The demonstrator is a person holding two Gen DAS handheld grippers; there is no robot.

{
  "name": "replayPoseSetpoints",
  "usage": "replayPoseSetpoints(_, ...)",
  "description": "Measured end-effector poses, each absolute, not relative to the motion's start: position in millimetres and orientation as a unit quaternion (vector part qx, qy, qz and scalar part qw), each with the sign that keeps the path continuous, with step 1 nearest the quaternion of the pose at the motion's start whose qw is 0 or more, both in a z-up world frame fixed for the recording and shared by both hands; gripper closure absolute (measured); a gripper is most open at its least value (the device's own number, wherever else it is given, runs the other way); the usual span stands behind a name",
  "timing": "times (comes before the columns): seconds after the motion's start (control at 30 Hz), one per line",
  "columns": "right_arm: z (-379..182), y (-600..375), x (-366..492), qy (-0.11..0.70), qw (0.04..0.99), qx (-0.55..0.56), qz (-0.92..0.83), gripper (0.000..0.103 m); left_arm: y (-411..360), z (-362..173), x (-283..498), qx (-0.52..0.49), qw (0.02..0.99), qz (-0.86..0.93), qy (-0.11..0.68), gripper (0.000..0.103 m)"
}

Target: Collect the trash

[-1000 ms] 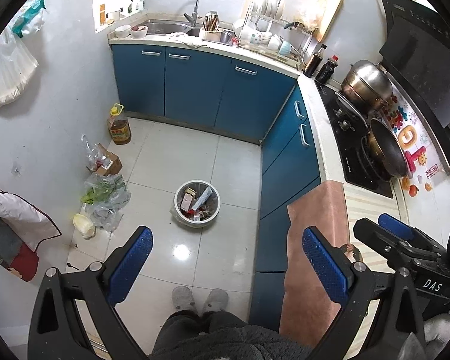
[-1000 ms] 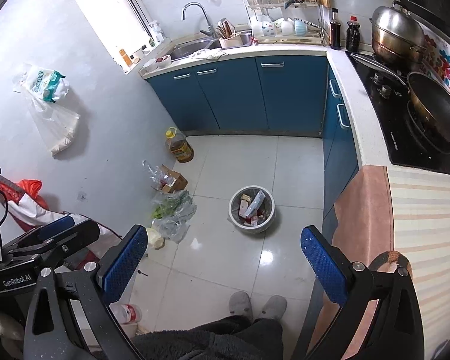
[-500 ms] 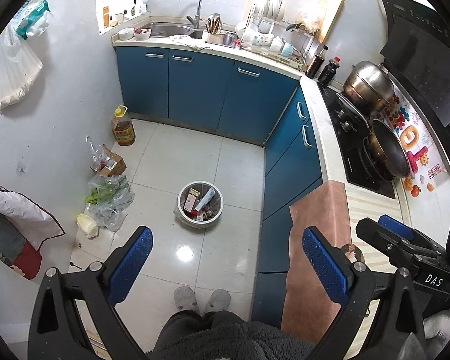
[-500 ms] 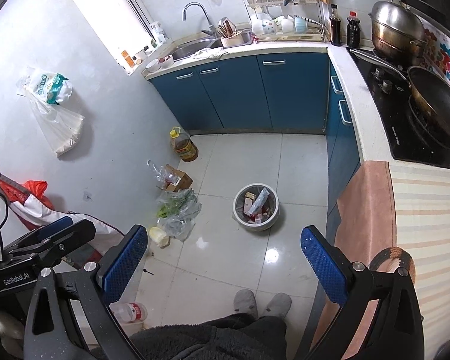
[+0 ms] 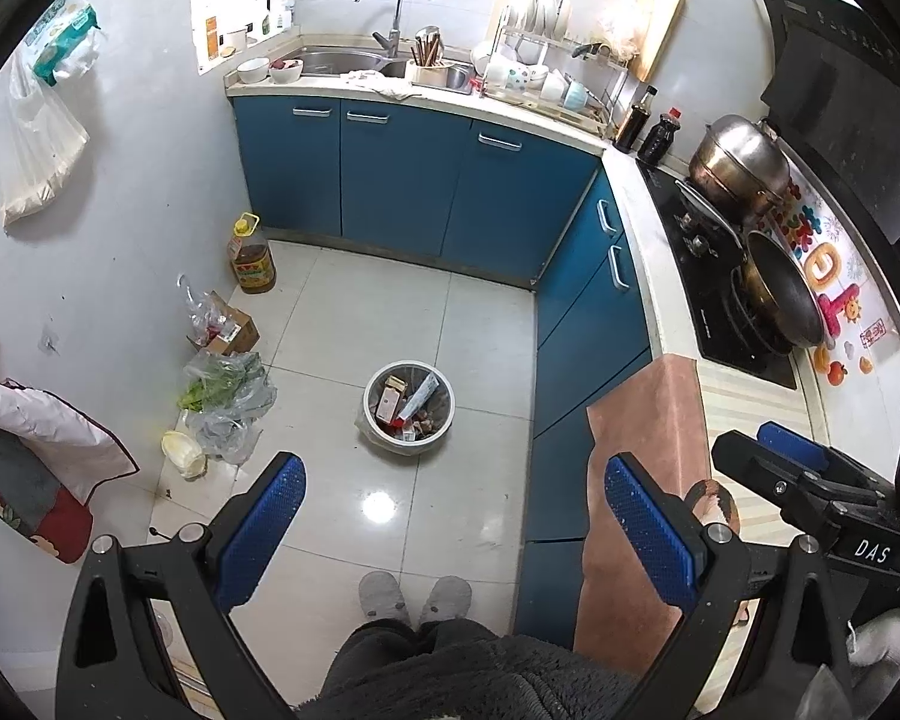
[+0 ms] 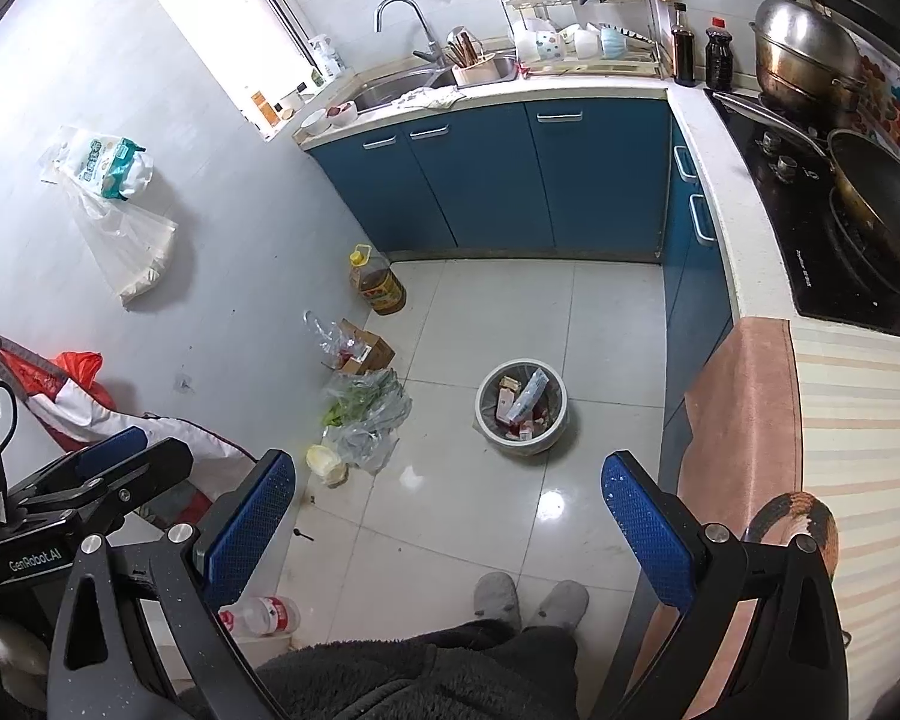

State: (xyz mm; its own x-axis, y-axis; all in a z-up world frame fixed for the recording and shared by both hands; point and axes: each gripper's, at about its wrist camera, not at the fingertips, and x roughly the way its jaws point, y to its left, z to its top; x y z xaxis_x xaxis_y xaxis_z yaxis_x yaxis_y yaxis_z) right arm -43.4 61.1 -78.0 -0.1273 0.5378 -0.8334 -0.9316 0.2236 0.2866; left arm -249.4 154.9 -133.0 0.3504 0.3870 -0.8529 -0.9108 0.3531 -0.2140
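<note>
Blue pads line both grippers, and both are held high over the kitchen floor, looking down along their fingers. The left gripper (image 5: 453,531) has its jaws spread wide with nothing between them; the right gripper (image 6: 447,525) is released the same way, also empty. Each shows at the edge of the other's view — the right one over the striped counter (image 5: 750,414), the left one near the white wall. Between the fingers of both, well below, stands the round trash bin (image 5: 408,408) on the tiled floor (image 5: 486,324), holding cartons and wrappers whose print is too small to read. Left of the bin, along the wall, lie a clear plastic bag of greens (image 5: 225,387), a small cardboard box (image 5: 234,330) and a yellow-capped oil bottle (image 5: 251,255), each apart from the bin. A plastic bottle (image 6: 264,615) lies on the floor by the left finger in the right wrist view, partly hidden behind it. Grey slippers (image 5: 414,597) show at the bottom, the person's legs cut off by dark fleece clothing.
</note>
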Motion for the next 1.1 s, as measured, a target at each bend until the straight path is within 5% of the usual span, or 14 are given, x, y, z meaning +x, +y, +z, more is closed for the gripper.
replayPoseSetpoints(1.1,-79.3,45.8,-36.5,0.473,0.623,-0.209,0.586,0.000,155.3,-127.6,-242.2,-0.350,0.747,0.425,0.372,0.001)
